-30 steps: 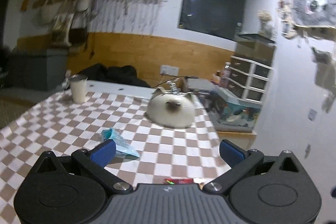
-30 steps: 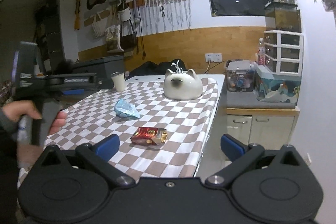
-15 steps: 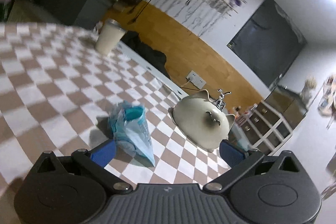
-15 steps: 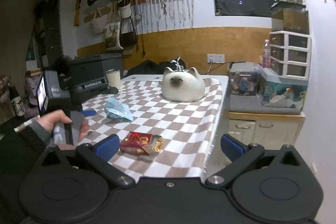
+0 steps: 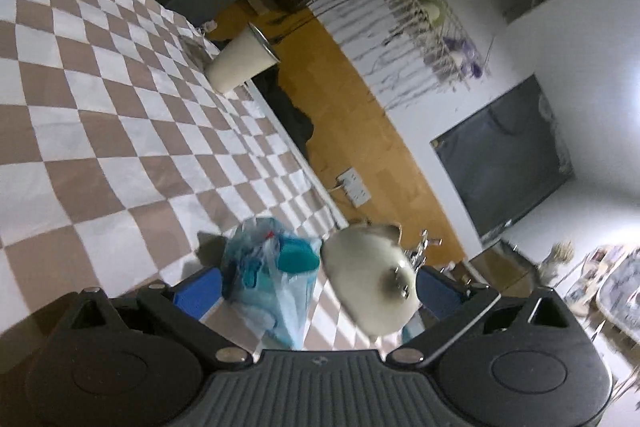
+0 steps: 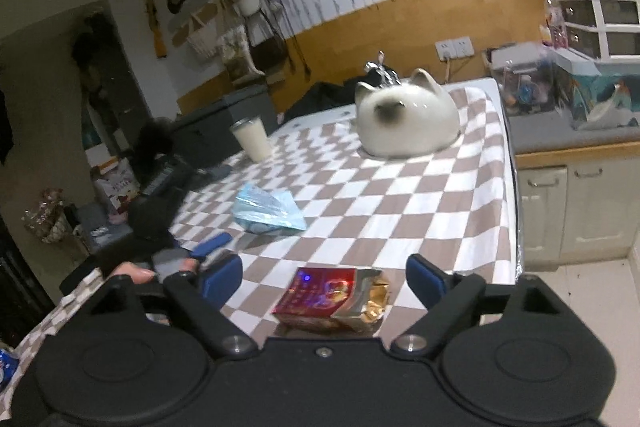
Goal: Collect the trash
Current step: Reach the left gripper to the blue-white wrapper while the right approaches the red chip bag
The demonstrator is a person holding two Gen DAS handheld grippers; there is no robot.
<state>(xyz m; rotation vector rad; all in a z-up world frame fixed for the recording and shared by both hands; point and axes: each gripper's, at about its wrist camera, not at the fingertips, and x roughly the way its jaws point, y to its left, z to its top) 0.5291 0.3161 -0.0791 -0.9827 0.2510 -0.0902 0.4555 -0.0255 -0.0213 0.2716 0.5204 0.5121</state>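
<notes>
Right gripper [image 6: 324, 277] low over brown-and-white checkered tablecloth [image 6: 400, 195], jaws closing, not yet touching crumpled red-and-gold cigarette pack [image 6: 332, 297] lying between blue pads near front table edge. Left gripper [image 5: 316, 287] rolled sideways, jaws wide apart, crinkled light-blue plastic bag [image 5: 272, 279] just beside left pad, not gripped. White ceramic cat-shaped dish [image 6: 404, 121] further back, cream tumbler [image 6: 252, 139] at far left edge.

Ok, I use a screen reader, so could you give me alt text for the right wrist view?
The right hand-held gripper, jaws closing but not yet touching, frames a red and gold packet on a checkered tablecloth. Farther back lie a blue plastic wrapper, a cream cup and a white cat-shaped dish.
</notes>
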